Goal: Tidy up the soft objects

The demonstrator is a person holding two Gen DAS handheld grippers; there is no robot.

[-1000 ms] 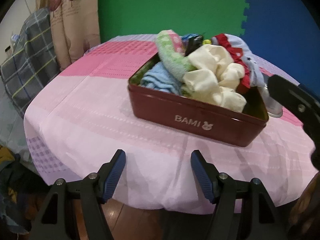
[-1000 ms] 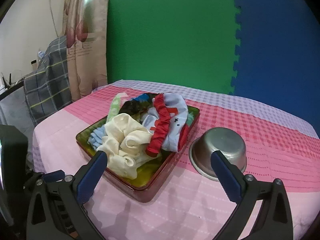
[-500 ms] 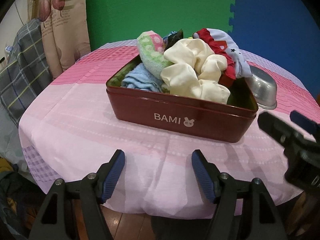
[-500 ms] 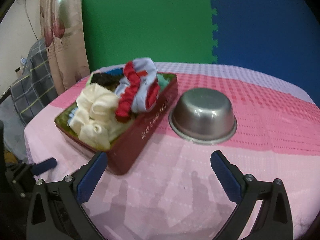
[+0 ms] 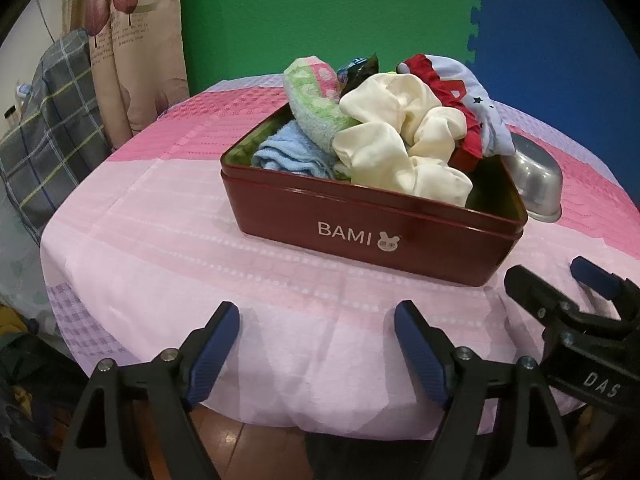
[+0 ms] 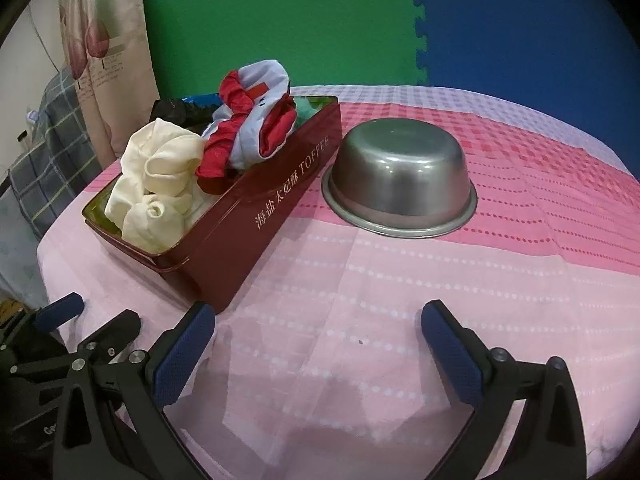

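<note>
A dark red tin (image 5: 360, 236) (image 6: 256, 216) on the pink tablecloth holds a heap of soft things: a cream cloth (image 5: 400, 148) (image 6: 160, 176), a blue towel (image 5: 288, 152), a green and pink towel (image 5: 312, 92), and a red and white garment (image 5: 460, 96) (image 6: 248, 120). My left gripper (image 5: 316, 348) is open and empty, low at the table's near edge in front of the tin. My right gripper (image 6: 316, 344) is open and empty, over the cloth to the right of the tin's near corner; it also shows in the left wrist view (image 5: 560, 300).
A steel bowl (image 6: 400, 184) (image 5: 536, 176) lies upside down right of the tin. The round table (image 6: 500, 280) has a pink checked cloth. A plaid-covered seat (image 5: 48, 120) and a curtain (image 5: 132, 48) stand at left. Green and blue foam walls are behind.
Both grippers have swung to the right around the table. The right one has come lower and closer to the cloth. The tin and its contents have not moved.
</note>
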